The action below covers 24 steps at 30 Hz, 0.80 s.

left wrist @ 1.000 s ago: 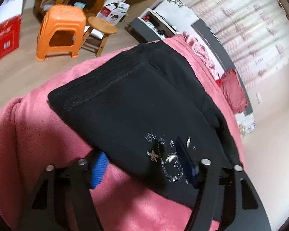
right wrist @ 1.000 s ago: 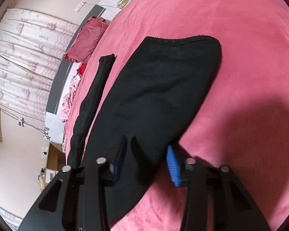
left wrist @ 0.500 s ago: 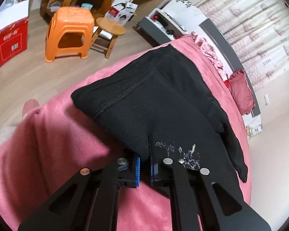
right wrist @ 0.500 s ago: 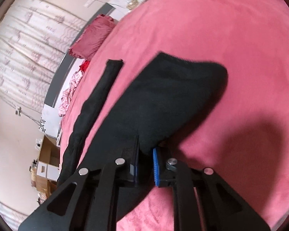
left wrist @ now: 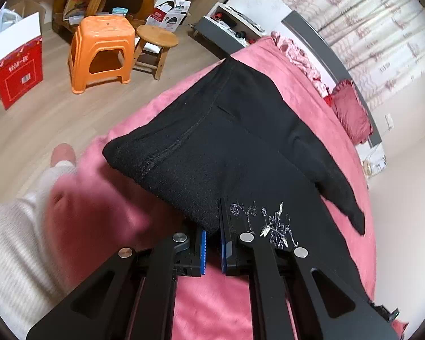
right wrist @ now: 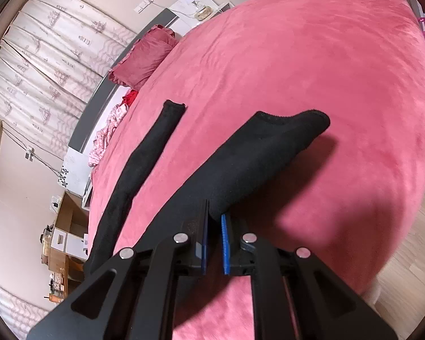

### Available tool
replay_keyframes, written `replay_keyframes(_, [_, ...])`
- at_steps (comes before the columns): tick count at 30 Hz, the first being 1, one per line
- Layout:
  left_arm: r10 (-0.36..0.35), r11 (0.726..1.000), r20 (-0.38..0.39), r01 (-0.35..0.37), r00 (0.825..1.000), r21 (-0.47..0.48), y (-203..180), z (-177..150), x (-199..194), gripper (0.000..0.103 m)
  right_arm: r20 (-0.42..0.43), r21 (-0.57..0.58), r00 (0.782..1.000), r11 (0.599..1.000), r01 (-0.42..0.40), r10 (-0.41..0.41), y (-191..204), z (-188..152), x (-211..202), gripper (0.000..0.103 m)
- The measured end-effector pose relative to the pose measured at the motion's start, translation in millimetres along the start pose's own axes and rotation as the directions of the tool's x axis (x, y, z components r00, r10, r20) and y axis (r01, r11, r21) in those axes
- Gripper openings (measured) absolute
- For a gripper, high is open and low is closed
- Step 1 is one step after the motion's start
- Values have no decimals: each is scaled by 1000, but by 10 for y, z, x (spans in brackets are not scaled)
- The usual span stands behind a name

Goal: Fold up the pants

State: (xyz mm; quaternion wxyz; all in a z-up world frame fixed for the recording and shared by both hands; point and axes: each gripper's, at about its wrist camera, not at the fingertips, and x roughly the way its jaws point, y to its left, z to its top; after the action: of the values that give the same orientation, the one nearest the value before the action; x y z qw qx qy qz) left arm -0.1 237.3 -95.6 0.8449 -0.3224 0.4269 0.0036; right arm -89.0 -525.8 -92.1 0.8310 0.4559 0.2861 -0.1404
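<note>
On the pink bed [right wrist: 311,56] the black pants [left wrist: 226,130] stretch away from both grippers, the left gripper [left wrist: 211,250] pinching their near waist edge and the right gripper [right wrist: 214,243] pinching a raised leg hem, the other leg flat to its left.

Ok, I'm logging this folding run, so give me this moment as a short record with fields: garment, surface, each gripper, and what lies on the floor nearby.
garment: black pants, one leg lying apart on the bed
surface: pink bedspread
left gripper: jaws shut on the pants edge near the silver embroidery
right gripper: jaws shut on the other leg's edge, lifted off the bedspread
floor nearby: orange stool, wooden stool, red box
</note>
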Motion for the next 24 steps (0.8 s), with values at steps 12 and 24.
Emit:
replay_keyframes(12, [51,999,-70,-51,996,6,101,-183,163,6,-65,97,994,991,95,-89,-468,-192,228,8])
replay_keyframes(24, [62,998,-1,-62,998,-14,47,-43,-70,25,158,126,895,908,400,-417,-456,-11,-298,72])
